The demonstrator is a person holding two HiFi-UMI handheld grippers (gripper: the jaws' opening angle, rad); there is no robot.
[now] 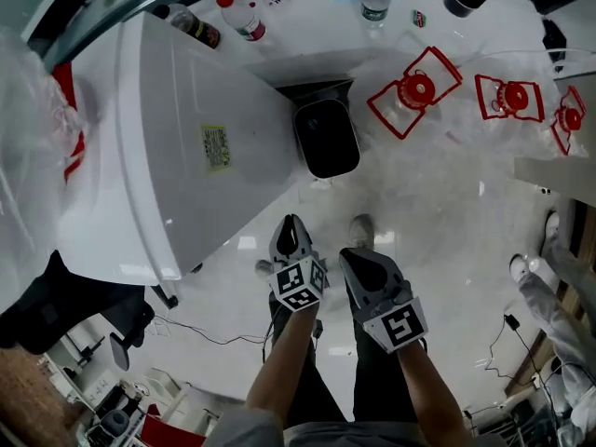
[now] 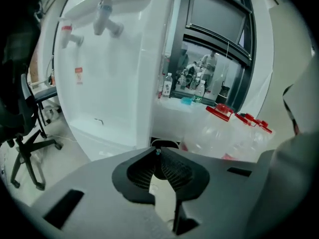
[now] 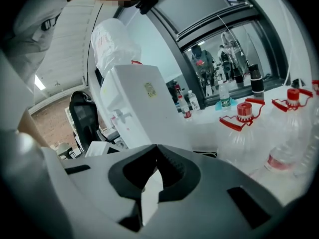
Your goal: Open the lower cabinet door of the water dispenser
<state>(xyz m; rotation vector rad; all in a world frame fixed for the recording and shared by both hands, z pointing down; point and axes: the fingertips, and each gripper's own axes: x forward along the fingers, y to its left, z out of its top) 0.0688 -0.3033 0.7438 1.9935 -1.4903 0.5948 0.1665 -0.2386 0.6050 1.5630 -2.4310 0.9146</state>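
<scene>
While your left gripper (image 1: 291,226) and right gripper (image 1: 359,261) hang clenched, empty, the water dispenser (image 1: 177,128) stands untouched. The whole opening lies ahead.

On the floor at left, water dispenser (image 1: 168,156); just beside its right side, bin (image 1: 326,138); further right, row of jugs (image 1: 414,91). Behind these, tabletop (image 1: 307,35) carrying small bottles (image 1: 244,17). Left of the dispenser, chair (image 1: 56,319). In front, left hand-held gripper (image 1: 292,220) and right hand-held gripper (image 1: 347,253) side by side.
</scene>
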